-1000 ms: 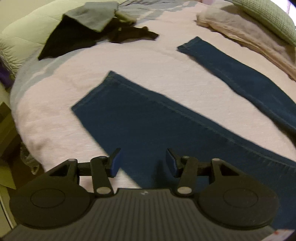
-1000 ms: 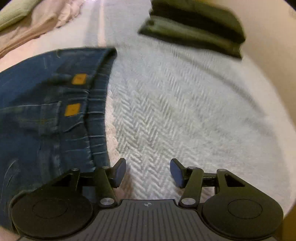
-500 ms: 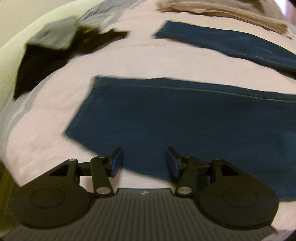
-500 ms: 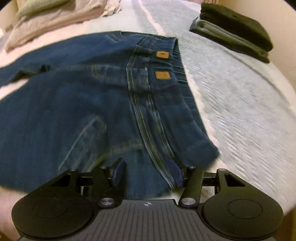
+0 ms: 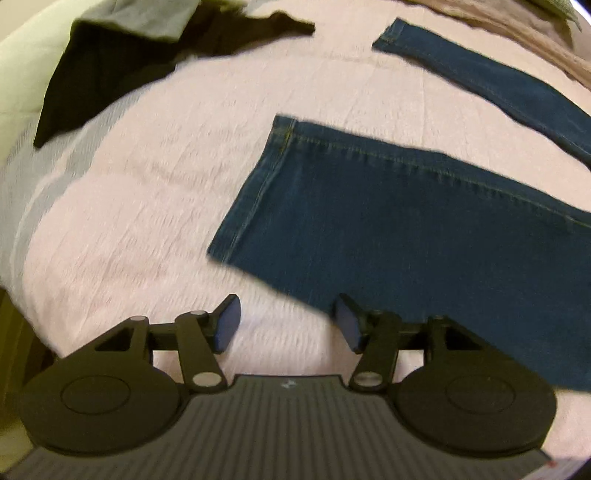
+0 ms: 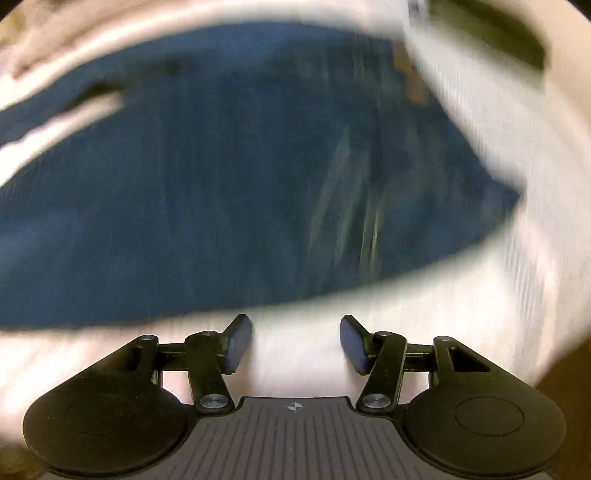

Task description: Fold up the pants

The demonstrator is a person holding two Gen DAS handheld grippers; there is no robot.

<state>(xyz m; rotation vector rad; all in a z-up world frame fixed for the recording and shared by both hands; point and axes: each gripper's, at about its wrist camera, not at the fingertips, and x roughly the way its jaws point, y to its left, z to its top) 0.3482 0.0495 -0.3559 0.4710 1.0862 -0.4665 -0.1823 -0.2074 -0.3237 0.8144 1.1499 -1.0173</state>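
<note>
Dark blue jeans lie flat on a pale pink bedspread. In the left wrist view the near leg ends in a hem at its left, and the far leg runs off to the upper right. My left gripper hovers open over the bedspread at the near leg's lower edge, nothing between its fingers. The right wrist view is badly blurred: the jeans' upper part fills it, and my right gripper stands open over the bedspread just short of the cloth edge.
A heap of black and grey-green clothes lies at the back left, on a pale green quilt. Beige bedding sits at the back right. The bed's edge drops away at the left. A dark folded stack shows blurred at upper right.
Both grippers have drawn back. The left view swung so the hem now sits right of centre. The right gripper, earlier over the waistband corner, is now off the cloth, moving fast.
</note>
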